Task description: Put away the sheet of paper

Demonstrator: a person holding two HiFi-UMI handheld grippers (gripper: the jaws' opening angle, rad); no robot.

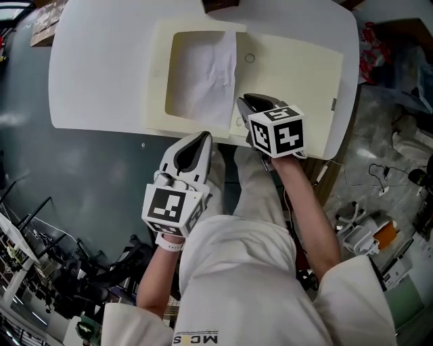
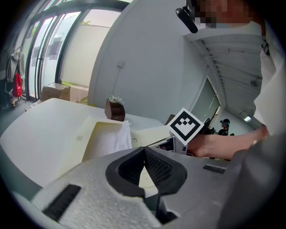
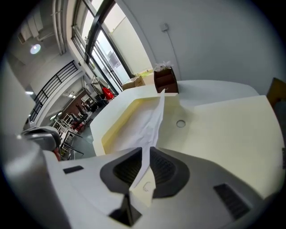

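Observation:
A creased white sheet of paper [image 1: 210,78] lies partly in the recessed well of a cream case [image 1: 298,74] on the white table [image 1: 101,67]. My right gripper [image 1: 242,105] is at the sheet's near right corner and is shut on it. In the right gripper view the sheet of paper [image 3: 147,125] runs up between the dark pads of the right gripper [image 3: 146,152]. My left gripper [image 1: 203,137] hovers at the table's front edge, left of the right one. It is shut and holds nothing, and the tips of the left gripper [image 2: 144,150] meet.
A small brown box [image 1: 220,5] stands at the table's far edge behind the case. A small ring [image 1: 249,58] marks the case's flat right part. Cables and gear crowd the floor [image 1: 385,203] at the right. A dark rack [image 1: 40,257] stands lower left.

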